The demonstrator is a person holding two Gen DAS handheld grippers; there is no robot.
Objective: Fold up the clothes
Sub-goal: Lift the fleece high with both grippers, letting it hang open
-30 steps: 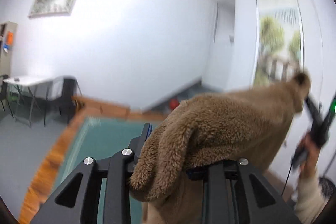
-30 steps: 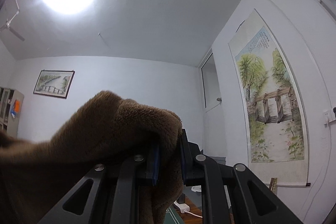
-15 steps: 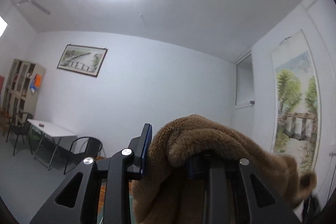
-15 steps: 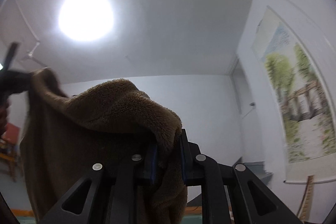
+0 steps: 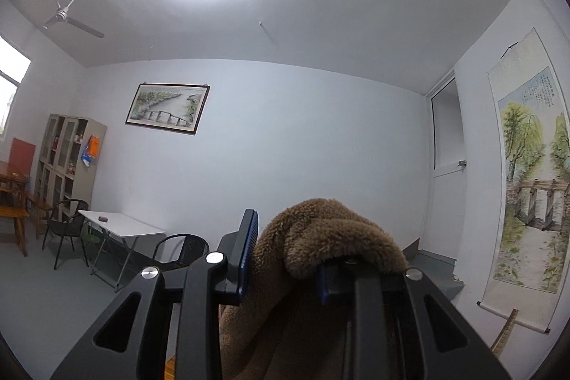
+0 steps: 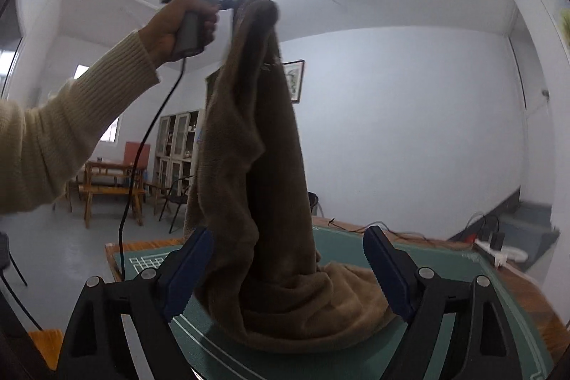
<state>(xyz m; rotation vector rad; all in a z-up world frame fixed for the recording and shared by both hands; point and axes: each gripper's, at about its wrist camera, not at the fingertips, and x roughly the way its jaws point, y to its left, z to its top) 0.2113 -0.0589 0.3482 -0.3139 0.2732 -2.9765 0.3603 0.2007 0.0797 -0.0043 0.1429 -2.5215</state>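
A thick brown fleece garment, plush and nubby like teddy-bear pile, hangs in a long column from high in the air down to the table. Its lower end pools in soft rumpled folds on a green mat printed with pale lines, which covers a wooden table.

The person's left hand, in a ribbed cream knit sleeve, is raised well above the table, wrapped around the grey handle of the left gripper. A black cable droops from that handle. Seen from its own camera, the left gripper's blue-padded fingers are clamped on a fat bunched fold of the fleece, which bulges over the right-hand finger and hides most of it; the camera tilts up toward the white wall and ceiling.

The right gripper sits low, just above the mat, its jaws spread wide. The heaped bottom of the garment lies between its two blue pads, with the left pad close against the cloth, but nothing is pinched.
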